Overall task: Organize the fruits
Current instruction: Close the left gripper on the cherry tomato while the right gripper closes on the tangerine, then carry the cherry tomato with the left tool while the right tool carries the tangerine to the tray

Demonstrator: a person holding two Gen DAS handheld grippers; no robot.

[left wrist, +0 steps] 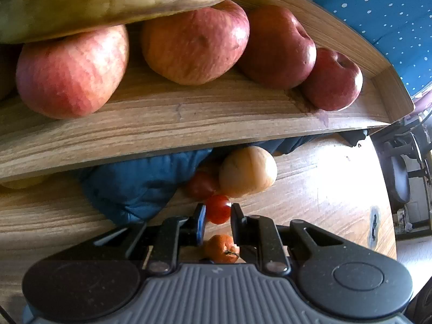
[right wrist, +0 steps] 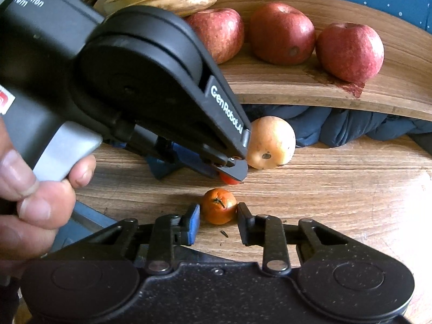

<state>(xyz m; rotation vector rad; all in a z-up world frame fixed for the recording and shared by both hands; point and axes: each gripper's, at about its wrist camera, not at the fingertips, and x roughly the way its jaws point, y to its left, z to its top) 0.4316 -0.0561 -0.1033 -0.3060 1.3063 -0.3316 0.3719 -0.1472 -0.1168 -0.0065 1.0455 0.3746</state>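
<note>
Left tool (left wrist: pixel 218 213) pinches the tomato (left wrist: pixel 218 208) and right tool (right wrist: pixel 218 210) pinches the orange (right wrist: pixel 219 209), both low on the desk (right wrist: pixel 337 189) before the tray (right wrist: pixel 297 91); each should lift straight, gently, clearing the pear (right wrist: pixel 271 142).

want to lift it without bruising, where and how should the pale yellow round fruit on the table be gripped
Grip the pale yellow fruit across its widest middle, coming from above and the near side. It is round, and the blue cloth and the wooden tray crowd its far side, so only the near flanks look free for the fingers.
</note>
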